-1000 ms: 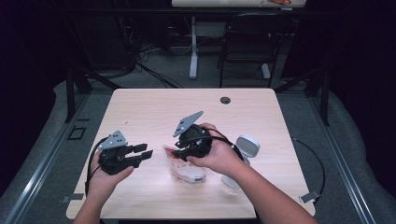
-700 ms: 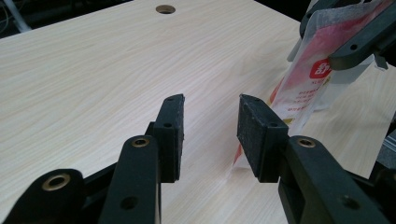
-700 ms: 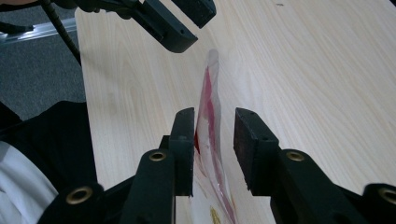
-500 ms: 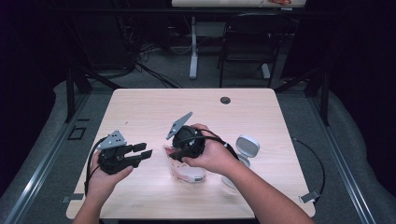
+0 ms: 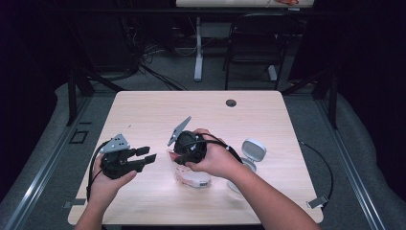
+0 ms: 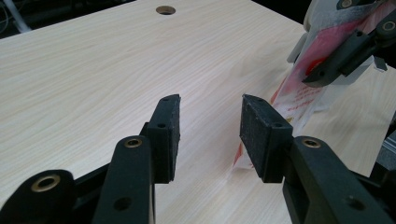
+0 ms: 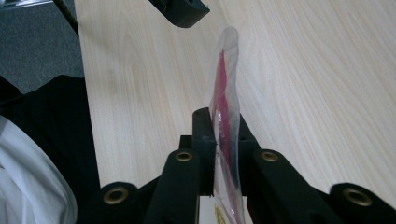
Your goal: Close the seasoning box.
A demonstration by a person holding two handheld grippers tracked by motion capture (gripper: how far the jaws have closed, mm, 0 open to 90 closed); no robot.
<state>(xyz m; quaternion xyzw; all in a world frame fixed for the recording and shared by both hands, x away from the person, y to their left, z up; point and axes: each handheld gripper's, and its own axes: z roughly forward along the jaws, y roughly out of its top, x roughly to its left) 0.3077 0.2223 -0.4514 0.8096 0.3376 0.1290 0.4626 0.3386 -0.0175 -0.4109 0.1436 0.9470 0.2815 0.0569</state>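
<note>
Pinching the clear, red-printed plastic bag (image 7: 224, 140) tight: right gripper (image 7: 223, 135), just closed, lifting its edge. Spread apart, holding nothing: left gripper (image 6: 210, 128), just widening at nine o'clock, ready to grab.

Red print on the clear plastic bag (image 6: 306, 95), too blurred to read

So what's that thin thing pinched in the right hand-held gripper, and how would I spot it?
Start at the wooden table, near its front middle. The right hand-held gripper pinches a clear plastic packet with red print. Unlike the round white lidded case beside it, it is flat and see-through.
</note>
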